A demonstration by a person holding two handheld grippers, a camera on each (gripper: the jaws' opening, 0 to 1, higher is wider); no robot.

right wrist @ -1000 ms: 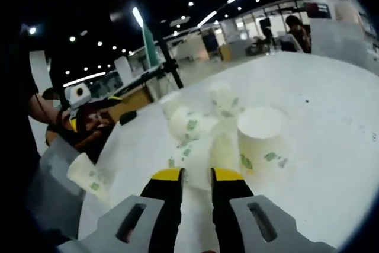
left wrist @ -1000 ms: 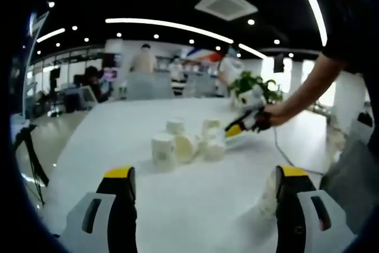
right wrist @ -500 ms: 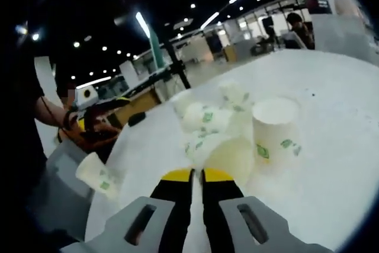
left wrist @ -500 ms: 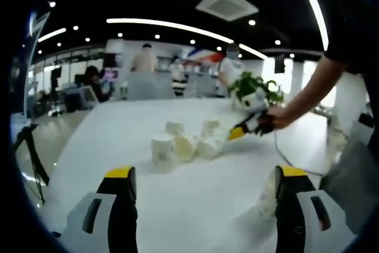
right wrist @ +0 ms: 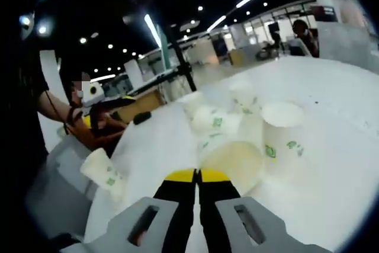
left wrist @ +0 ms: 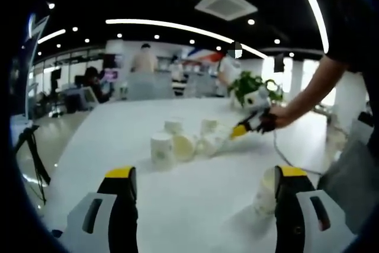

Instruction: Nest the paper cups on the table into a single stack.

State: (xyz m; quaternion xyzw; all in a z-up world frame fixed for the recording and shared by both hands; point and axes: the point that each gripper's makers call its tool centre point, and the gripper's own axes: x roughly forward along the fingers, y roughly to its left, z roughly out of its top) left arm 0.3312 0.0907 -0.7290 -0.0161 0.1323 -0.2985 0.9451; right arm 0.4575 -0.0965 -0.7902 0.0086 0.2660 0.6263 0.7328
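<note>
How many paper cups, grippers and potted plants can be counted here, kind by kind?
paper cups: 6
grippers, left gripper and right gripper: 2
potted plant: 1
Total: 9

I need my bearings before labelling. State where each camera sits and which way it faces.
Left gripper view: rides the open left gripper, low over the table, facing the cups; the person's arm holds the right gripper there.
Right gripper view: rides the shut right gripper, looking back over the cups at the left gripper.
Both share the cups and a lone cup.
</note>
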